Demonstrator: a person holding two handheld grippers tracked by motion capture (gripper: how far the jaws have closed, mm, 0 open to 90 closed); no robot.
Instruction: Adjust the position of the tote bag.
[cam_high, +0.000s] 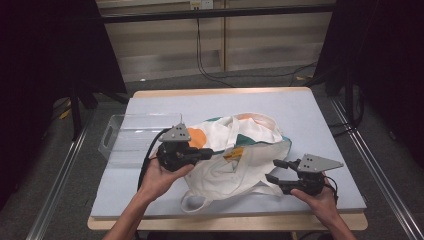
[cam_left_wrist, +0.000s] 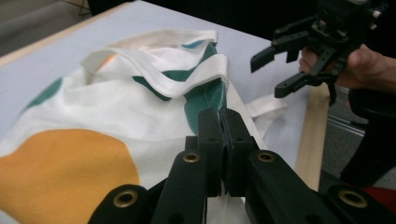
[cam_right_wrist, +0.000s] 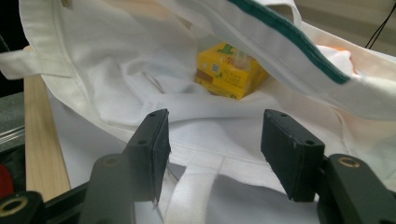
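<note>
Beneath both grippers, grey tabletop; left gripper clamps tote bag rim, right gripper half-open, empty, facing yellow carton.

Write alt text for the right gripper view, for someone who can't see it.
A yellow carton lies inside an open white tote bag trimmed with a green stripe. The right gripper faces the bag's mouth, its two black jaws apart with nothing pressed between them, above the bag's near edge.

The table bears a tote bag (printed) and clear bin.
</note>
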